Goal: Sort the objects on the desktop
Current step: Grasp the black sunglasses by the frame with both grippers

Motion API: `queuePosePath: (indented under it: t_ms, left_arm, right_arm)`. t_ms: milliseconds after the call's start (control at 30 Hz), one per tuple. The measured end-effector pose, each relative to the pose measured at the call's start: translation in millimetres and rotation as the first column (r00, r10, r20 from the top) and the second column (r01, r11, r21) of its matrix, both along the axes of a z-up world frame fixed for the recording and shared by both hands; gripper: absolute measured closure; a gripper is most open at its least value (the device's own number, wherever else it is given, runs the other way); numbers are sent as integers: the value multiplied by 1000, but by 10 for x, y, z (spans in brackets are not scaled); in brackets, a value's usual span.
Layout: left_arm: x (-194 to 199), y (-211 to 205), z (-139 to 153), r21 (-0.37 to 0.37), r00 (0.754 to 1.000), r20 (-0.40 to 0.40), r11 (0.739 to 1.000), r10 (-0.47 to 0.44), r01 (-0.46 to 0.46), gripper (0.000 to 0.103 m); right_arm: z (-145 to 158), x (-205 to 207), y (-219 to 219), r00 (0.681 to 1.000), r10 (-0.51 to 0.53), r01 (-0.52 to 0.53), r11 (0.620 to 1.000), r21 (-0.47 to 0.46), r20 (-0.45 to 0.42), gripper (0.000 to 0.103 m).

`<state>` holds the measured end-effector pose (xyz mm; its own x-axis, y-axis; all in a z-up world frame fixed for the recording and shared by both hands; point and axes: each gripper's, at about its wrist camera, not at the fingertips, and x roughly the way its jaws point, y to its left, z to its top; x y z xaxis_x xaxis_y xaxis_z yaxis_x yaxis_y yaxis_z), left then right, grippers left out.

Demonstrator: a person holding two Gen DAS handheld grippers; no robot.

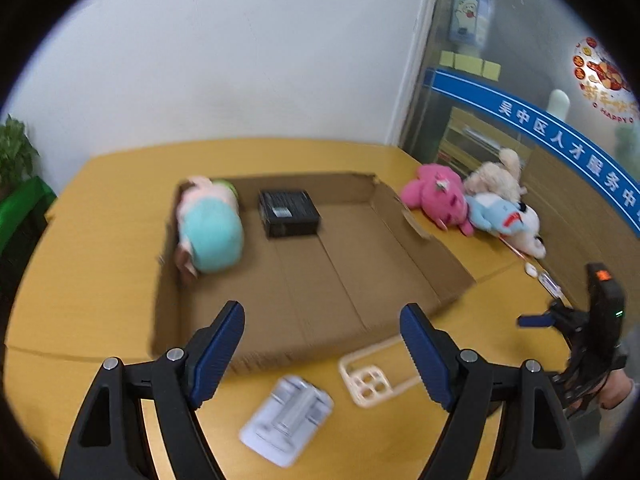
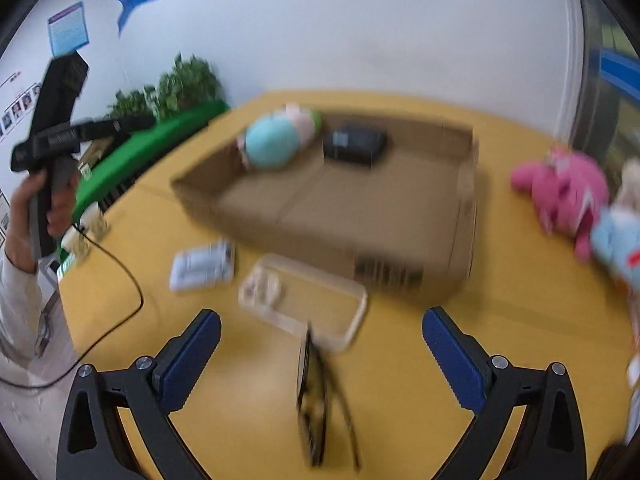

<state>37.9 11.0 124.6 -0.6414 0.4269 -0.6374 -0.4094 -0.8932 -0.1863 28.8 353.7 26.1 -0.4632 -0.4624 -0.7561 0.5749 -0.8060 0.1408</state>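
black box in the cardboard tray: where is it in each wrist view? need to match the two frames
Left wrist: black box sits upper centre, at the far end of the cardboard tray, just right of the teal plush.
Right wrist: black box sits upper centre, slightly right, again at the tray's far end, right of the teal plush.
Shared landmark: the pink plush on the table, right of the tray.
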Motion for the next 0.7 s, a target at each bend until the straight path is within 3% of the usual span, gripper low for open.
queuePosePath:
  t_ms: [100, 200, 333, 500, 600, 700]
  left_arm:
    - [150, 146, -277, 44, 996, 72, 998, -48, 45, 23]
    - [226, 329, -520, 53, 987, 136, 995, -89, 83, 23]
    - [304, 489, -715, 91, 974, 184, 989, -129, 114, 23]
    - [286, 690, -933, 134, 954, 252, 982, -165, 134, 23]
    - [263, 819, -1100, 165, 932, 305, 975, -197, 152, 23]
    - [250, 938, -1259, 177, 912, 346, 970, -221, 167, 23]
  right_arm:
    - [-360, 249, 125, 992, -36, 33, 999, 27, 117, 4]
    - [-645, 349, 61, 990, -39, 26, 995, 94, 134, 5]
    - [-952, 372, -58, 987, -37, 6, 982, 188, 159, 19]
    - [-1060, 379, -101, 982, -52, 9, 972, 233, 181, 33]
    - [-1084, 435, -154, 986, -45, 0, 963, 268, 161, 36]
    - [-1070, 442, -159, 986, -60, 18, 965, 260, 157, 51]
